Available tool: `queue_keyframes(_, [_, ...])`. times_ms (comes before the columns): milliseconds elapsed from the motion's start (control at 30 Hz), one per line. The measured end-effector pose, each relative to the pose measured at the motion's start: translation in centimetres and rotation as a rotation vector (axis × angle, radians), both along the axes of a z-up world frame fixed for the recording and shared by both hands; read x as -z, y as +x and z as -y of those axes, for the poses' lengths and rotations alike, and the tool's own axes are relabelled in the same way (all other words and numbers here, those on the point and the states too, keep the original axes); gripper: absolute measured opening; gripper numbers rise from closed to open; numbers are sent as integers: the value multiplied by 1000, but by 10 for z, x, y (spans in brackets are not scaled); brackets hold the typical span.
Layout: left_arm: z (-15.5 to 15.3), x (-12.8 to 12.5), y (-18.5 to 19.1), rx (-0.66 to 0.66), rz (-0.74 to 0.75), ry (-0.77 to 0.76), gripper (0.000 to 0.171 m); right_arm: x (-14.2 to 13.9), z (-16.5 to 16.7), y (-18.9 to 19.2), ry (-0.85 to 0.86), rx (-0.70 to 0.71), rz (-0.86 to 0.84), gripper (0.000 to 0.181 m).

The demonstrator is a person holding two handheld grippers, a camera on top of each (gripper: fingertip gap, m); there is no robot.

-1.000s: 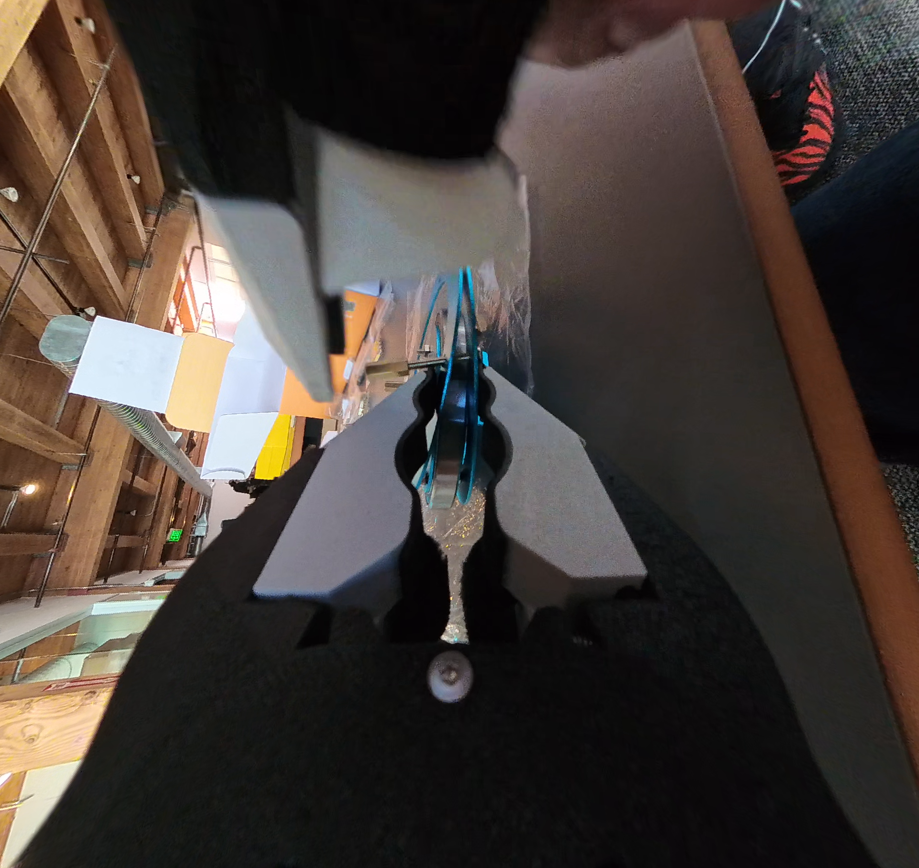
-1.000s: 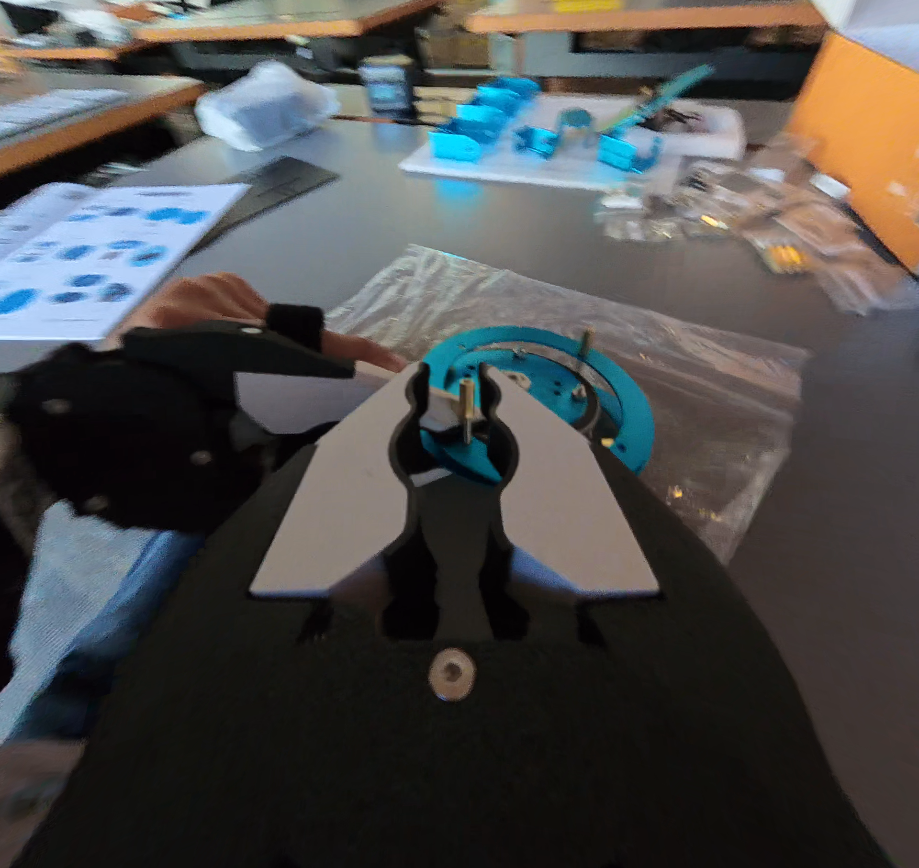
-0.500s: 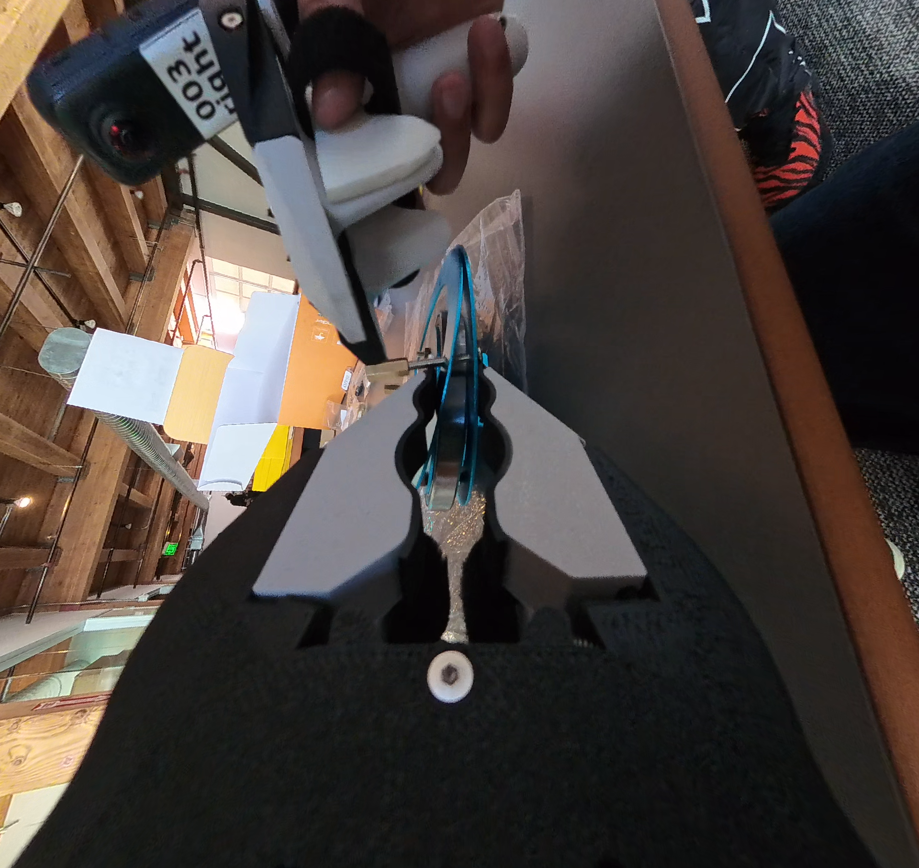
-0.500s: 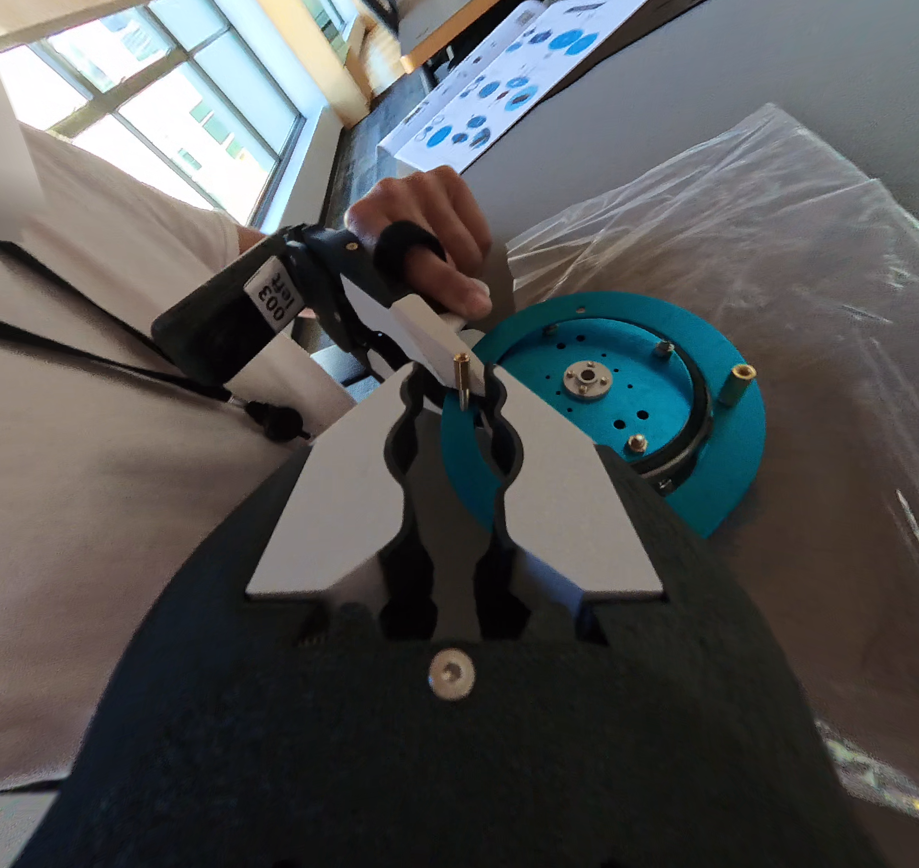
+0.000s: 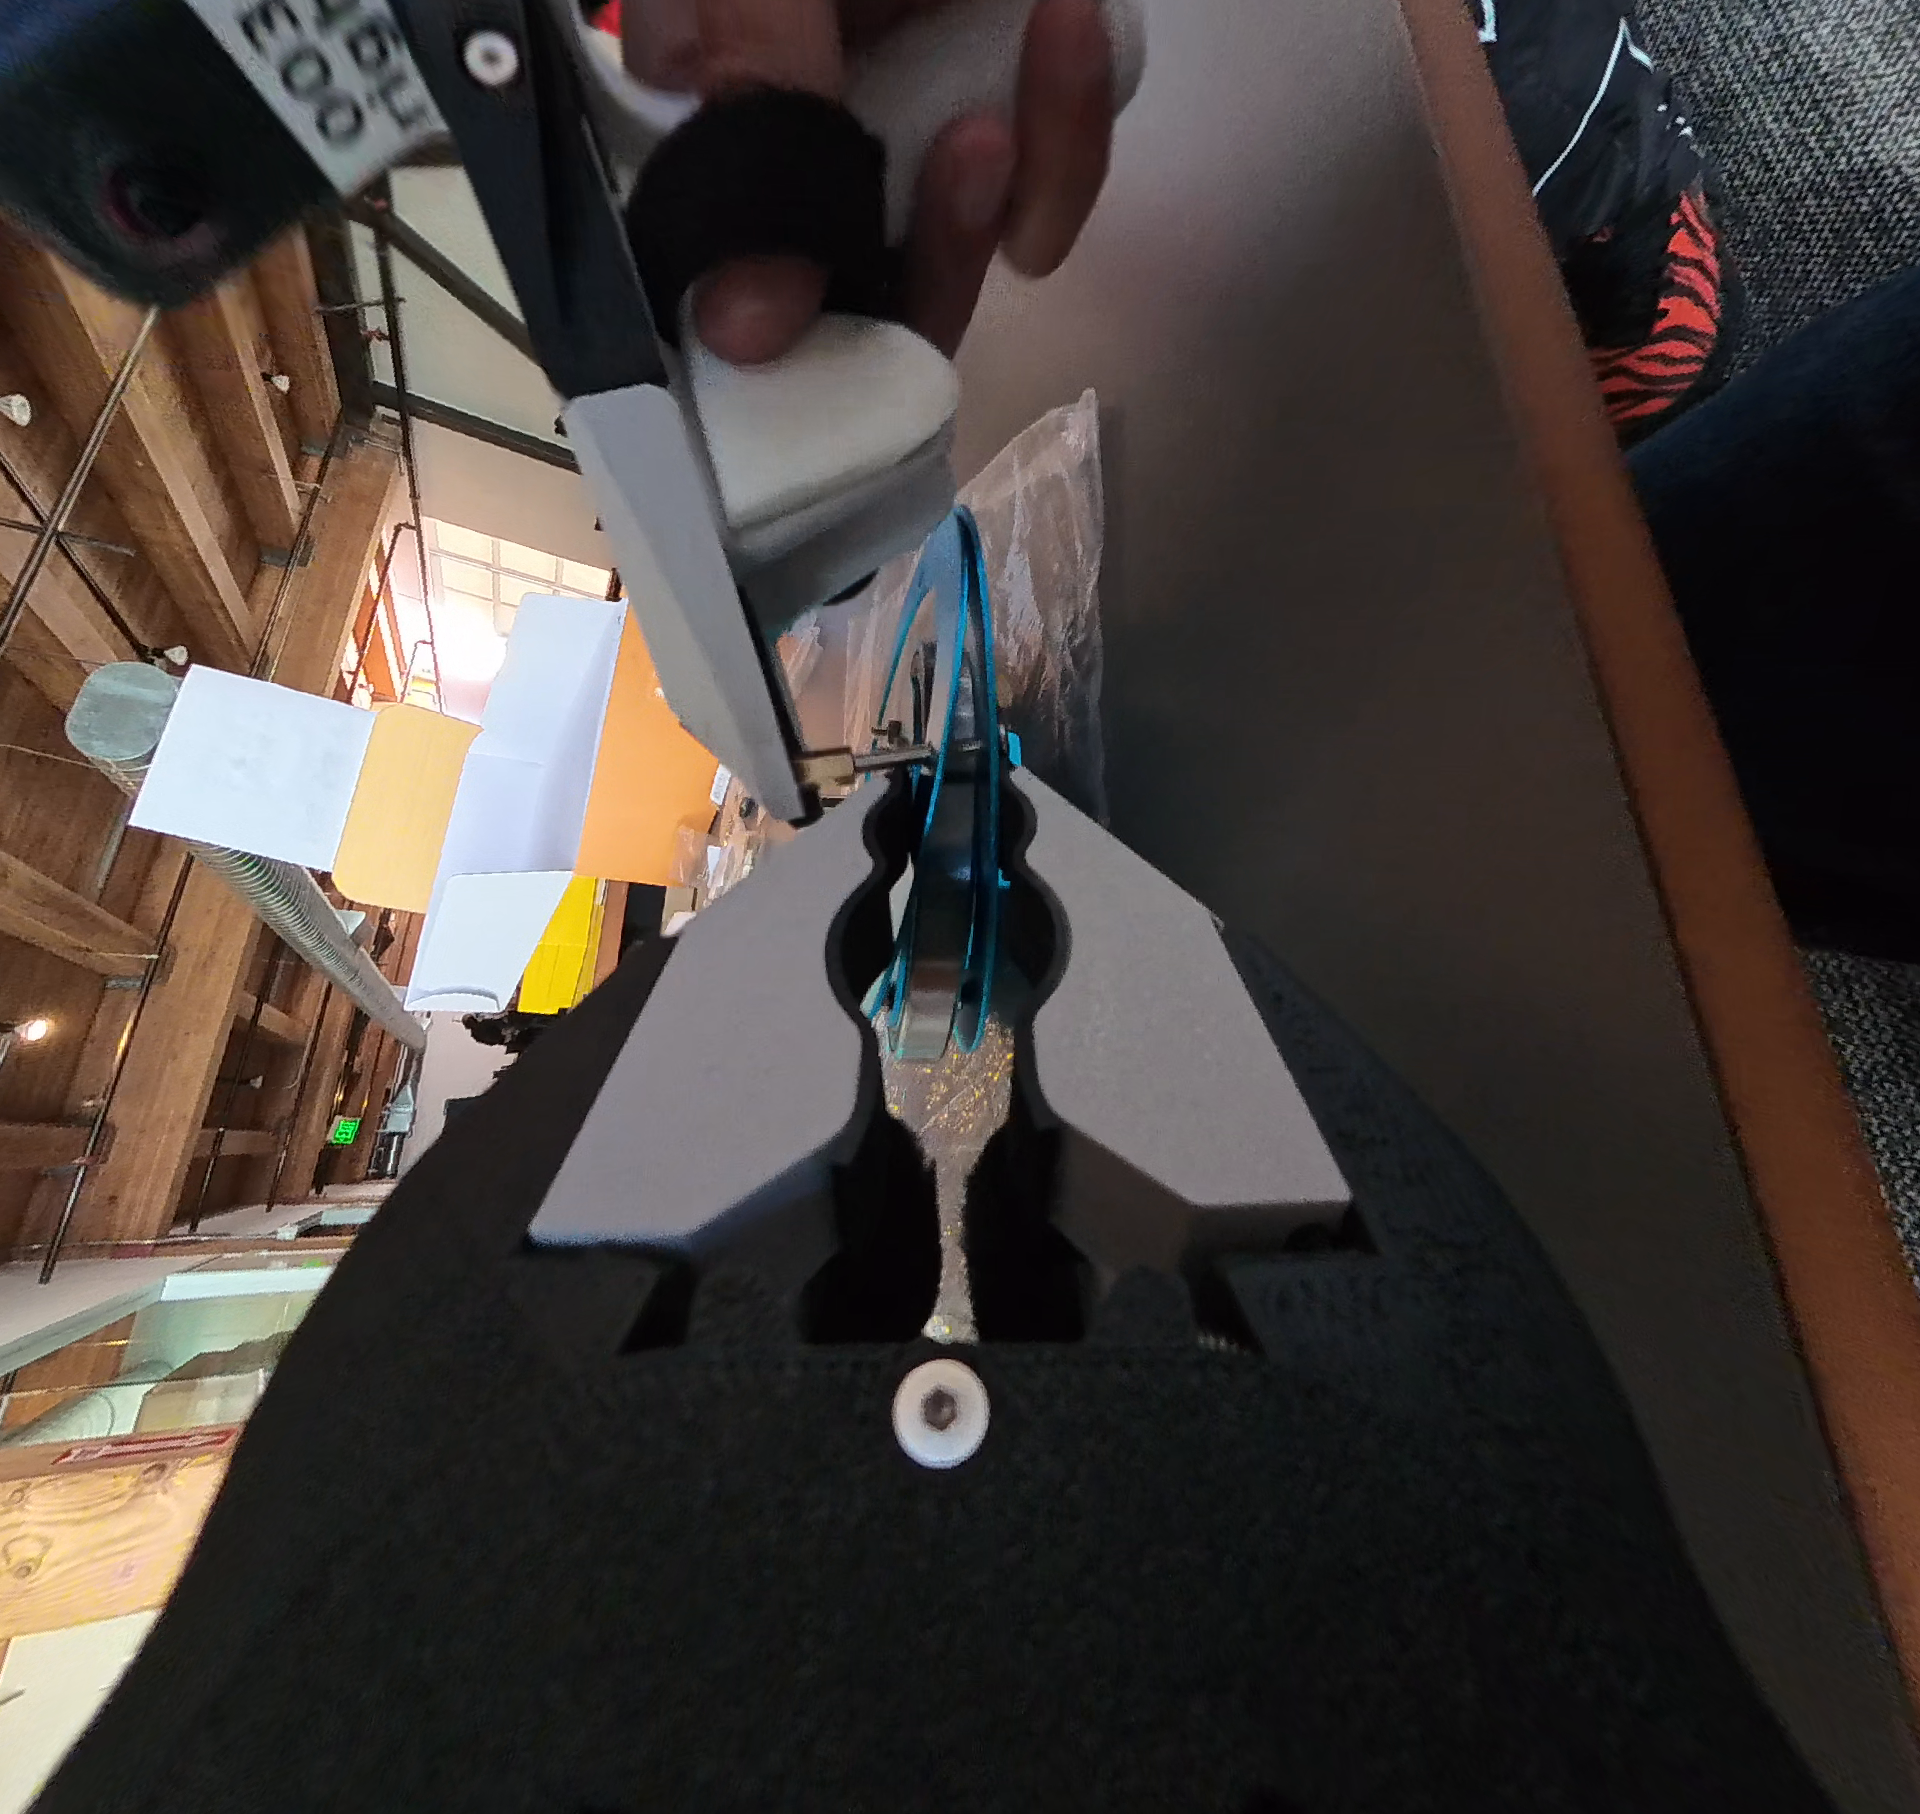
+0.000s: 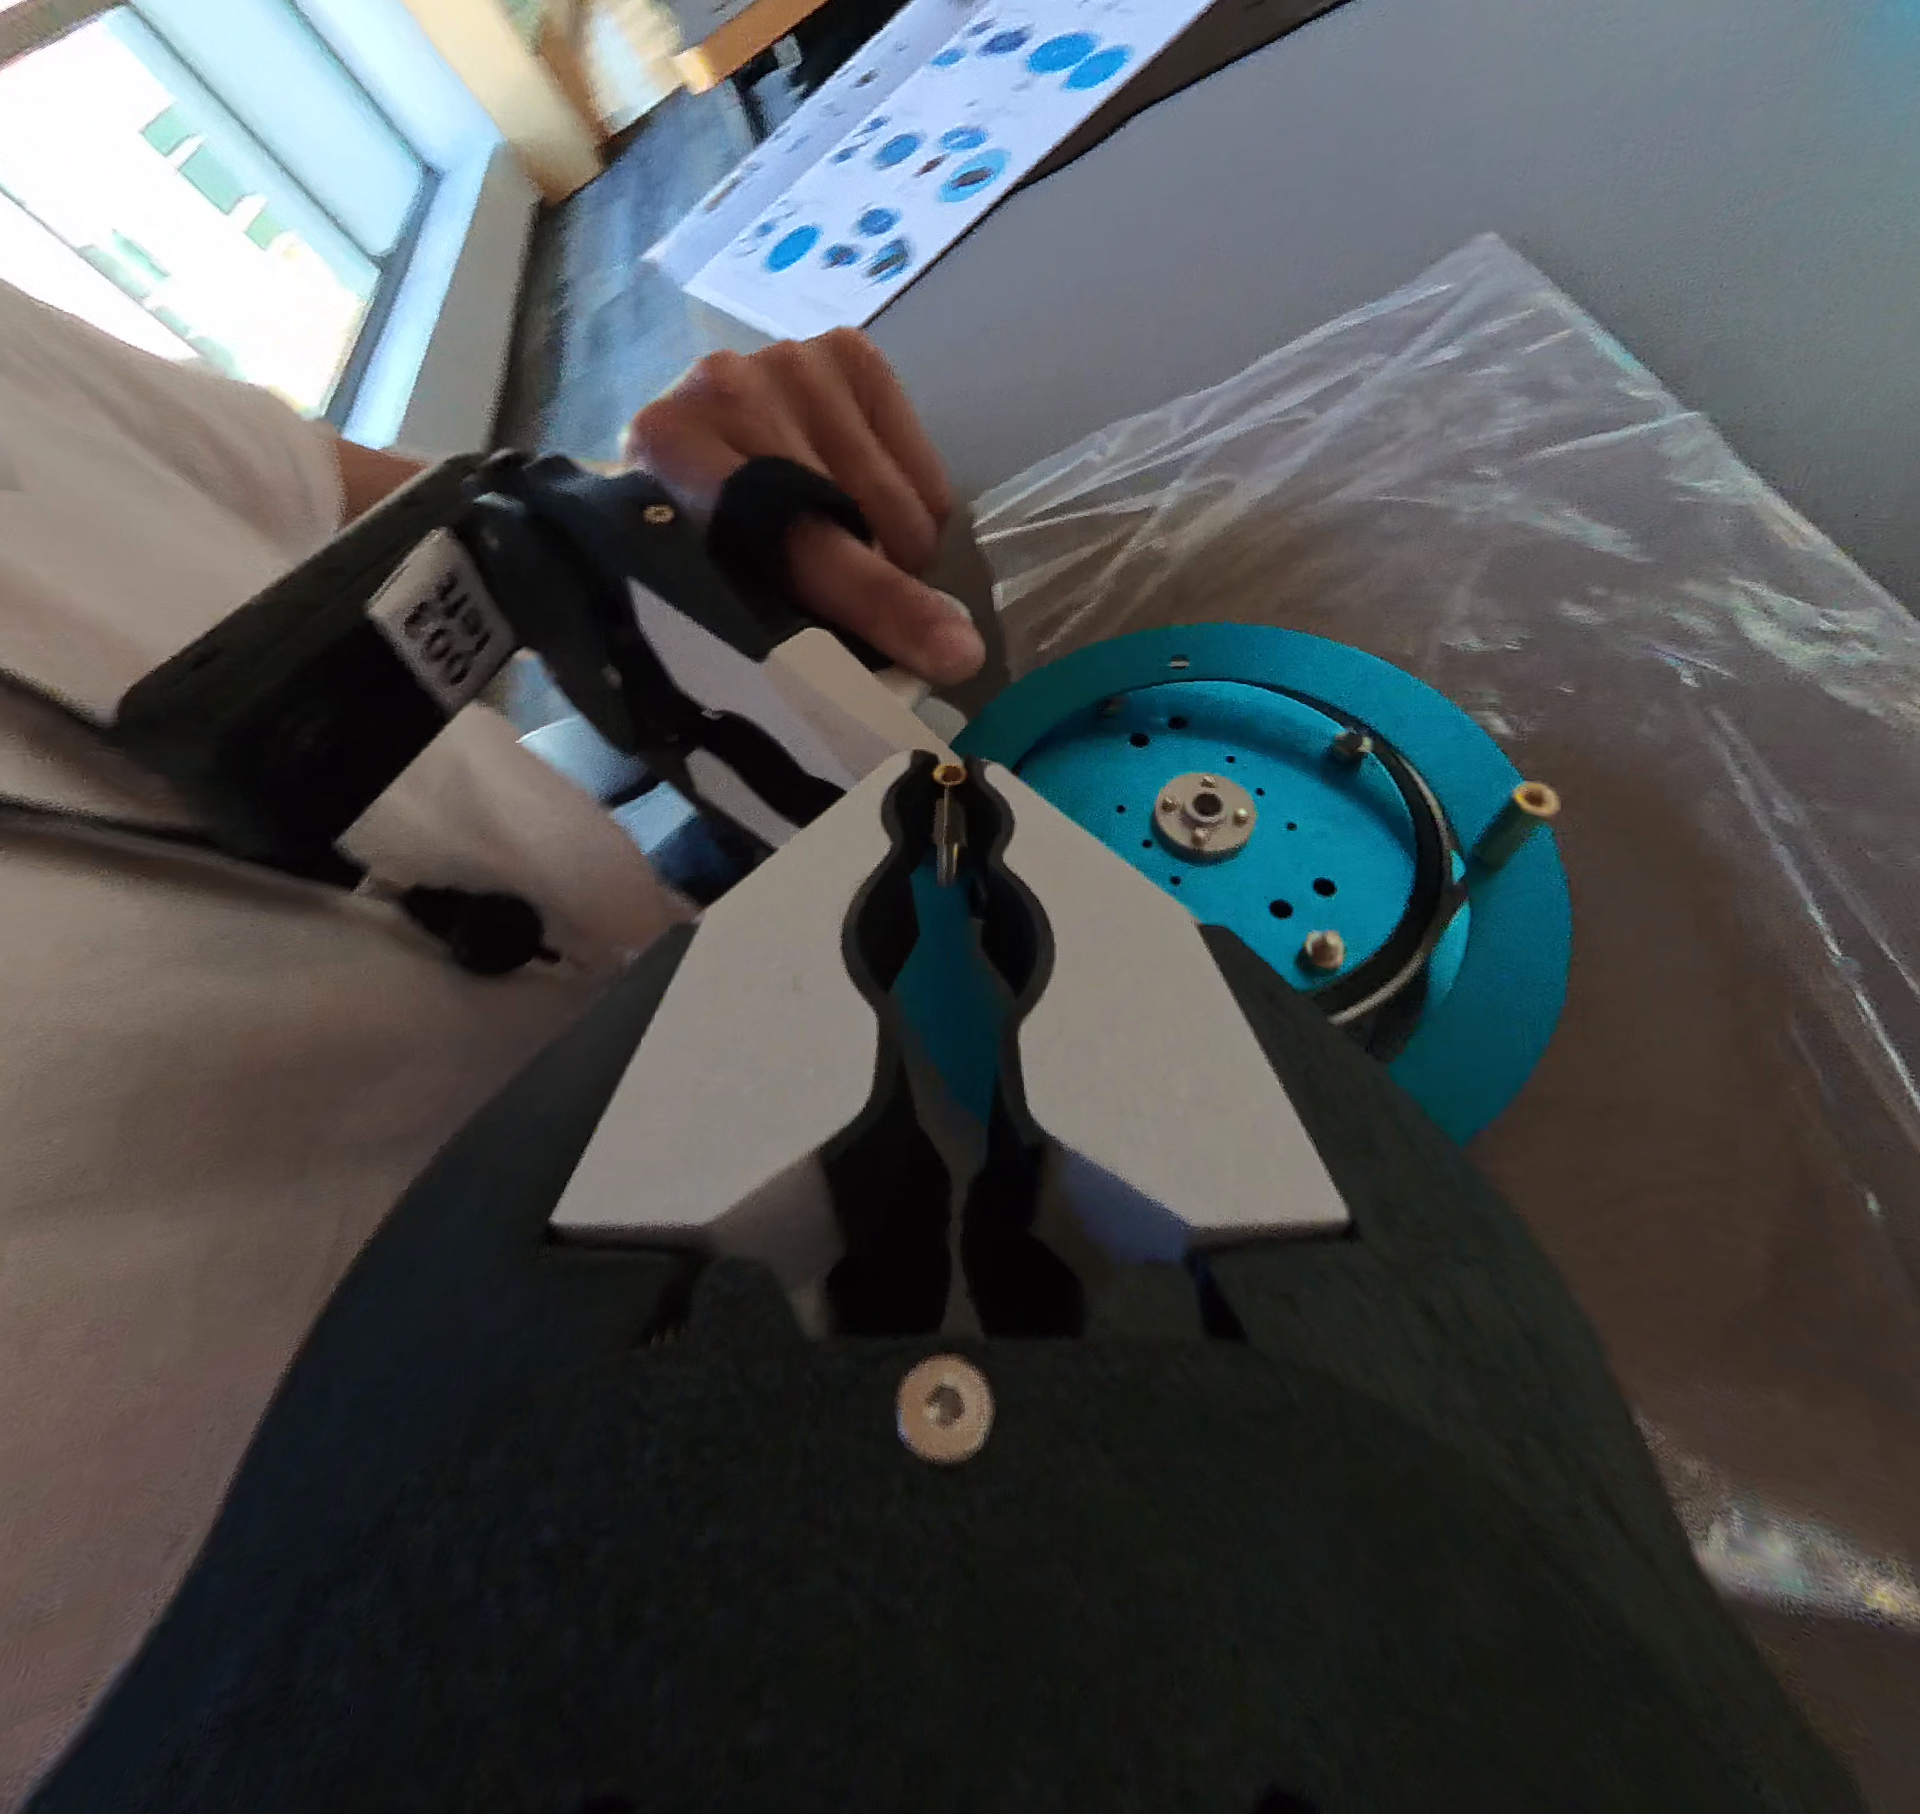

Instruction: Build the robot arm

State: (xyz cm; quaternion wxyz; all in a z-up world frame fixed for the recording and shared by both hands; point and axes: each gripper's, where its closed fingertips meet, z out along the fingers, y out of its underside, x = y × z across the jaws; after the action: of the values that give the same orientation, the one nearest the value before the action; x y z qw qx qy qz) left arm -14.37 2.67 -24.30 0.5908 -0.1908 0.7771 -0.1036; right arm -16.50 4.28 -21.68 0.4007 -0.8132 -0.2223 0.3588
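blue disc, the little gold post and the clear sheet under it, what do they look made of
Blue disc: probably anodised aluminium; even matte blue, crisp drilled holes.
Gold post: likely a brass standoff; yellow metallic shine, hollow end.
Clear sheet: thin plastic film, possibly a bag; see-through, creased, glossy streaks.

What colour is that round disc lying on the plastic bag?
The round disc is bright turquoise blue, seen best in the right wrist view.

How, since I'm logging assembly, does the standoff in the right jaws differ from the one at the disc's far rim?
The held standoff is pinched by the right gripper; the far standoff stands free. The held one shows bare thread; the far one sits flush on the blue disc. Both are brass.
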Motion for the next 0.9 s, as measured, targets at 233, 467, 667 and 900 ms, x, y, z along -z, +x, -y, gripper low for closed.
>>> queue_keyframes(233, [2,1,0,-3,-4,10,15,1,-1,7,126,561,118,4])
queue_keyframes(467, [5,2,1,-7,-1,20,15,0,1,13,253,962,351,4])
queue_keyframes(667, [4,2,1,-13,4,28,15,-2,0,16,337,1119,406,4])
queue_keyframes(900, [4,1,0,-4,0,14,15,-5,3,14,277,994,246,7])
